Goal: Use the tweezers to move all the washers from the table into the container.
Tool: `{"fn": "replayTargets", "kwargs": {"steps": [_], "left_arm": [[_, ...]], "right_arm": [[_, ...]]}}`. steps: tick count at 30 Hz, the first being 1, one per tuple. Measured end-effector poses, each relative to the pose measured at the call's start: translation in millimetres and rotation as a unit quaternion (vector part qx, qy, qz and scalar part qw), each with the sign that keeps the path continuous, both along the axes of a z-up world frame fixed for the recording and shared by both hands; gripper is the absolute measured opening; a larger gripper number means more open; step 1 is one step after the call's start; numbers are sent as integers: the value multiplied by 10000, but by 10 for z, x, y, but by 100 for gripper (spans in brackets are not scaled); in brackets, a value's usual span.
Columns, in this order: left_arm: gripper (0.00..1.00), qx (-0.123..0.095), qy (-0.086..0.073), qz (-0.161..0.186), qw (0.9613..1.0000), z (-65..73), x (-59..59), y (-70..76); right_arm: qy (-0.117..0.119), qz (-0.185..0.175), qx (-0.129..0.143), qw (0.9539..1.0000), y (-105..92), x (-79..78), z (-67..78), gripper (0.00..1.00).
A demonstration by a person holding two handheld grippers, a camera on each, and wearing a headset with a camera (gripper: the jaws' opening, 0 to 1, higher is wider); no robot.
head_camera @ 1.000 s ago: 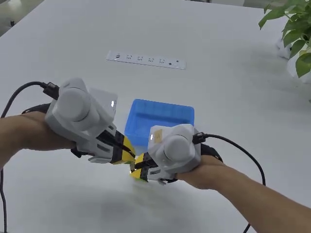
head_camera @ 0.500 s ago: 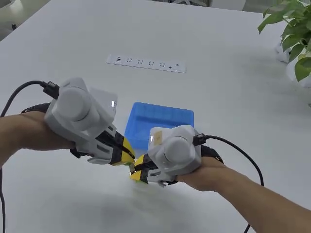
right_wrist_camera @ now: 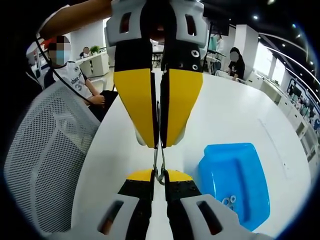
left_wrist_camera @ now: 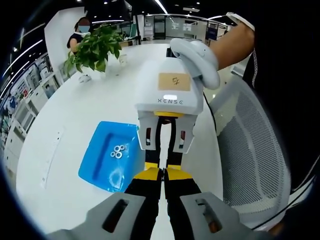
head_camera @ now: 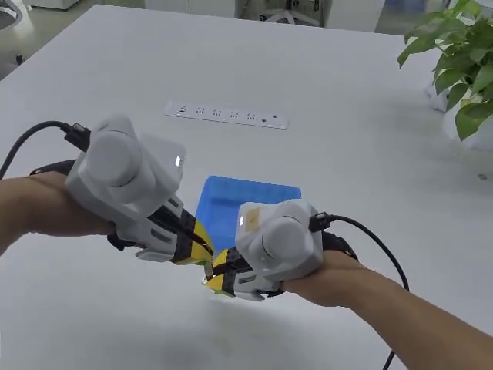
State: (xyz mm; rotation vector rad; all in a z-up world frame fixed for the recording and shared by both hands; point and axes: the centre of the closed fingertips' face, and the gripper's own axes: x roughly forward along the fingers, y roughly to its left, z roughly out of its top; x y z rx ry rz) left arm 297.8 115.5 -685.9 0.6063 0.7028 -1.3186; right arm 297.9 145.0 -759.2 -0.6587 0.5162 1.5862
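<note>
My two grippers meet tip to tip just in front of the blue container (head_camera: 246, 199). The left gripper (head_camera: 202, 248) comes from the left, the right gripper (head_camera: 218, 279) from the right. In the right gripper view thin metal tweezers (right_wrist_camera: 159, 150) run from between the left gripper's yellow jaws down into my right gripper (right_wrist_camera: 159, 176), and both are shut on them. In the left gripper view the left gripper (left_wrist_camera: 163, 172) faces the right one nose to nose. A few washers (left_wrist_camera: 117, 151) lie inside the blue container (left_wrist_camera: 102, 167); they also show as washers (right_wrist_camera: 229, 202) in the container (right_wrist_camera: 235, 175).
A white power strip (head_camera: 226, 116) lies on the table beyond the container. A potted plant (head_camera: 454, 54) stands at the far right. A white mesh chair (right_wrist_camera: 45, 165) is at the table's near edge. People sit in the background.
The head camera has shifted a little. The grippers stay tip to tip in front of the container, with no visible change in their hold.
</note>
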Motion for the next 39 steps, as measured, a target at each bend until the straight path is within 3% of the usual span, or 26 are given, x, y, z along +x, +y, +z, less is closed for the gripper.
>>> {"fn": "replayTargets", "kwargs": {"steps": [11, 22, 31, 39], "left_arm": [[6, -78, -113, -109, 9998, 190, 129, -95], [6, -127, -307, -199, 9992, 332, 389, -147], [6, -188, -355, -231, 9989, 355, 589, -202], [6, -222, -356, -234, 9988, 294, 768, -222]], "right_arm": [[-129, -123, 45, 9998, -85, 172, 185, 9], [-302, -273, 59, 9992, -145, 442, 345, 9], [-335, -419, 76, 9985, -195, 655, 370, 9], [-321, -519, 70, 9981, -225, 836, 313, 9]]}}
